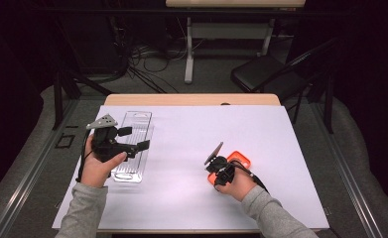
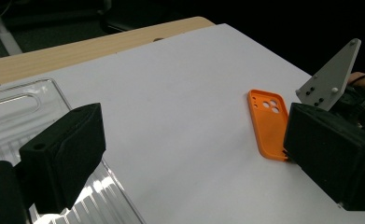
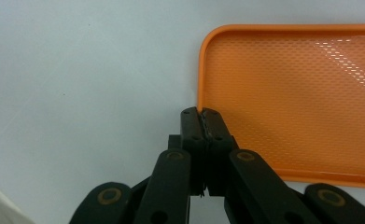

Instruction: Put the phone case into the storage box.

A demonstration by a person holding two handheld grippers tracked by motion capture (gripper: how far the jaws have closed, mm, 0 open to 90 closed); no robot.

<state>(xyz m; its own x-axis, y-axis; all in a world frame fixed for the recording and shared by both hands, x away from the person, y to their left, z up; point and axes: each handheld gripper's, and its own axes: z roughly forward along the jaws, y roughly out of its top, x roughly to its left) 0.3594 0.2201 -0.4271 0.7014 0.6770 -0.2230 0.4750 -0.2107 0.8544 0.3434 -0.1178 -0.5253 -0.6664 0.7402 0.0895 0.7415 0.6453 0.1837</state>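
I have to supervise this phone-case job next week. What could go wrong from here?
1. The right tool is shut on the thin edge of the orange plastic phone case; such a narrow pinch may slip when lifted.
2. The case lies flat on the smooth white table cover, so it might slide rather than rise.
3. The left tool hangs open over the clear ribbed plastic tray and could knock it.

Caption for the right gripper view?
Right gripper pinched shut on the left rim of the orange phone case lying on the white table cover.
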